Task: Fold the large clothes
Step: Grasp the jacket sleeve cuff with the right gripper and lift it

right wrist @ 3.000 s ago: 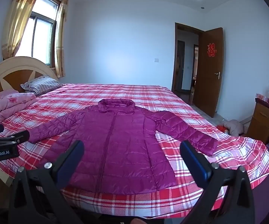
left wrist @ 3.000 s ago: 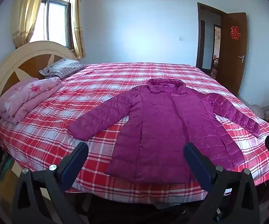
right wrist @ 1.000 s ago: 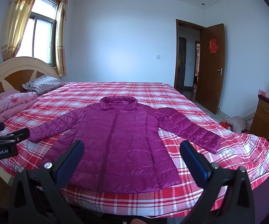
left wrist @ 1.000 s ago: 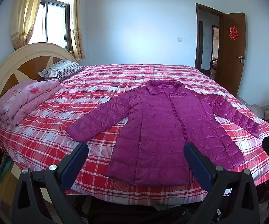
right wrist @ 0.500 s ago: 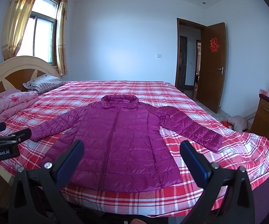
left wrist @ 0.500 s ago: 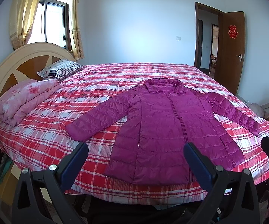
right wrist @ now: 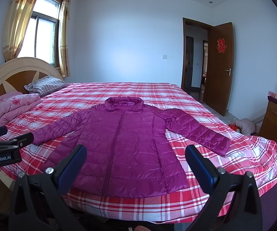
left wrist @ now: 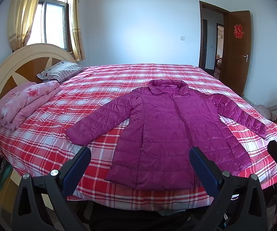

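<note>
A long magenta quilted jacket (left wrist: pixel 163 132) lies flat and face up on the red plaid bed (left wrist: pixel 42 134), zipped, collar away from me, both sleeves spread out to the sides. It also shows in the right wrist view (right wrist: pixel 123 144). My left gripper (left wrist: pixel 139 163) is open and empty, held off the near edge of the bed before the jacket's hem. My right gripper (right wrist: pixel 135 161) is open and empty, also short of the hem. The left gripper's body (right wrist: pixel 2 148) shows at the left edge of the right wrist view.
A folded pink floral quilt (left wrist: pixel 23 104) and a striped pillow (left wrist: pixel 61 73) lie by the curved headboard (left wrist: pixel 9 67) at left. An open wooden door (right wrist: pixel 221 67) is at right. A wooden dresser (right wrist: pixel 276 115) and a pile on the floor (right wrist: pixel 244 126) stand beyond the bed's right side.
Both views have shifted slightly; the jacket sits a touch closer and more centred. Both grippers stay open and nothing on the bed has moved.
</note>
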The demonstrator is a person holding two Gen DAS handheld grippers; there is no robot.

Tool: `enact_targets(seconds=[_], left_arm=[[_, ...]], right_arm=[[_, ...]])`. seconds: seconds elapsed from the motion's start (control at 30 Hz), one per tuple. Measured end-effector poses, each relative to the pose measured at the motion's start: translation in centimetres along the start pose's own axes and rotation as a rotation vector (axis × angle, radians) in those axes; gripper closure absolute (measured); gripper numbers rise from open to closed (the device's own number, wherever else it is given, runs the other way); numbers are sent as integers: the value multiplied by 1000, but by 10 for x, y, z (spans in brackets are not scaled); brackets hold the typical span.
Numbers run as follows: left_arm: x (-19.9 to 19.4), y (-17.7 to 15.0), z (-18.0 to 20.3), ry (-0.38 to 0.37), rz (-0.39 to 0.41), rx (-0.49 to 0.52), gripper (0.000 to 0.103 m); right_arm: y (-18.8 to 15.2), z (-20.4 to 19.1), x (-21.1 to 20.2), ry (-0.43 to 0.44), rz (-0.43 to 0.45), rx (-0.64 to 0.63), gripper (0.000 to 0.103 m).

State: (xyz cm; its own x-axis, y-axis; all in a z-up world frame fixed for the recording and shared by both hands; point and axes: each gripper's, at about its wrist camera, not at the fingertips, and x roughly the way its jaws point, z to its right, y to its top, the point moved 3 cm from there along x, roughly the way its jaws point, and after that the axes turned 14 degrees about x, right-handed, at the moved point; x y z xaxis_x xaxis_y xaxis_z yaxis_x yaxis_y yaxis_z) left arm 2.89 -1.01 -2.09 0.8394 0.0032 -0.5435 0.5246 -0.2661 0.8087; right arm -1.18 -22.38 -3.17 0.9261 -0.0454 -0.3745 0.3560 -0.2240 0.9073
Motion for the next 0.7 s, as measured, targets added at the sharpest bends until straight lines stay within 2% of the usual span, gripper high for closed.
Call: enact_targets(seconds=[0.2,0.37,0.5,0.6,0.7], left_arm=[[7,0,0,-5,-5,15,1],[46,1,6,8,-15,104,1],[90,5,3,-1,-33,128,1],[127,11,0,-17,-55,125,1],[157,15,1,8,-57,142,1]], right_arm=[[-1,2,4,17,-11,6,0],[1,38,34,40,-87,77,0],[6,106,78,-100,-122,165,0],[7,154,108,-170,-163,228,0],[7,209,140,-241,-224,328,0]])
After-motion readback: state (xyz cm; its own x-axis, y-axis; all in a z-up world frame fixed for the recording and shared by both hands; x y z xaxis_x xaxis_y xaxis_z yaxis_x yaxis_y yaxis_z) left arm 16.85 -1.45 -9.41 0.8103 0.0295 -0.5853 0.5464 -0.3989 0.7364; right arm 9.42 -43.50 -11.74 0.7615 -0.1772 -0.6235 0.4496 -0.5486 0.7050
